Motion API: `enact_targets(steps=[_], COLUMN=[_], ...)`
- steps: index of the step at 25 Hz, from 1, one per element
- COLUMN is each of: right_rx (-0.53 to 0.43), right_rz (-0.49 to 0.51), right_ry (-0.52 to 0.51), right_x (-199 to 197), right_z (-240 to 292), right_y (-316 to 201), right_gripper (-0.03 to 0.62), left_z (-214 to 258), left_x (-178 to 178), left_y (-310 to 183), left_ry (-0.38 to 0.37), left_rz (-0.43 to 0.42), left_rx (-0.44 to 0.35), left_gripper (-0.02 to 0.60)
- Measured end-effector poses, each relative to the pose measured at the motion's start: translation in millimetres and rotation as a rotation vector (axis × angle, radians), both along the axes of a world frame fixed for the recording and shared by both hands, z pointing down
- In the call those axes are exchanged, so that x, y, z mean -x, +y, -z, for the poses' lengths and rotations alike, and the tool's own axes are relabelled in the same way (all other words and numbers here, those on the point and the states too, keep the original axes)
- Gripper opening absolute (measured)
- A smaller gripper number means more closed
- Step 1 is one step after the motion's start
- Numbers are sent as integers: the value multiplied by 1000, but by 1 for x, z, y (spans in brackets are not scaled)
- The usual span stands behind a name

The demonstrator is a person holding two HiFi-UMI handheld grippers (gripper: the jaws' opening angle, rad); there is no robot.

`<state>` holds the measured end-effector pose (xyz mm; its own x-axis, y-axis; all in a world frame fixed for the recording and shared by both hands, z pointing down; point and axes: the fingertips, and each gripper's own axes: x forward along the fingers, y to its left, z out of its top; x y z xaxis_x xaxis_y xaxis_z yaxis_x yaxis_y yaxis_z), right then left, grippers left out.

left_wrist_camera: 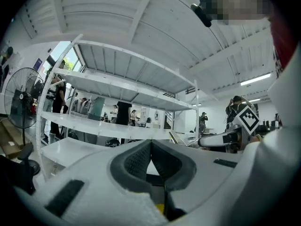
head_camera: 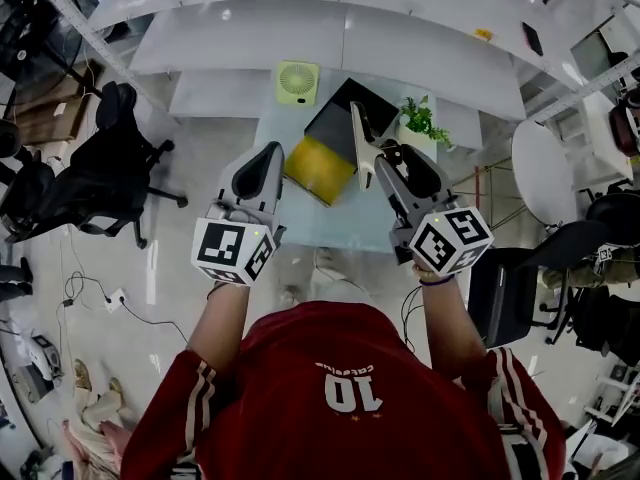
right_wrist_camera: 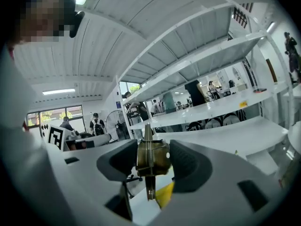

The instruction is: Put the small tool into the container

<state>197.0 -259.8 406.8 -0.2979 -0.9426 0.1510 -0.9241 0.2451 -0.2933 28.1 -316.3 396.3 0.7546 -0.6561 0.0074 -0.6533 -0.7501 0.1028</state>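
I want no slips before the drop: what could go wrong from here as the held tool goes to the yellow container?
1. The right gripper pinches the tool only at its brass-coloured body. The long thin end sticks out past the fingers, so it might pivot or slip.
2. The potted plant stands close beside the yellow container, and the protruding end could brush it on the way in.

Your surroundings: white shelving [head_camera: 330, 28] across the frame's top; black office chair [head_camera: 100, 173] at left; round white table [head_camera: 545, 173] at right; glossy pale floor [head_camera: 160, 268]; small green fan [head_camera: 297, 81] and potted plant [head_camera: 420, 120] upper centre.
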Motion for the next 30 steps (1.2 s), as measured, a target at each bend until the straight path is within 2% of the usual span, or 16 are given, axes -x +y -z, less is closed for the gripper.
enact_targets(steps=[11,17,21,30], right_rx=[154,248,297,425], right_rz=[73,110,125,149], right_ry=[-69,-94,-104,-105], right_x=[7,16,18,24], right_z=[-86,-142,-180,-257], right_y=[-55,-77,-90,-102], right_gripper=[221,221,221,221], left_z=[-61,-98,-120,-160], left_x=[-4,0,-5,-9], left_y=[-34,-50,-61,-76], left_ry=[-50,-60,-50,-84], left_rz=[56,104,97,120], left_rx=[18,76,99,140], left_gripper=[-2,-2,-2,-2])
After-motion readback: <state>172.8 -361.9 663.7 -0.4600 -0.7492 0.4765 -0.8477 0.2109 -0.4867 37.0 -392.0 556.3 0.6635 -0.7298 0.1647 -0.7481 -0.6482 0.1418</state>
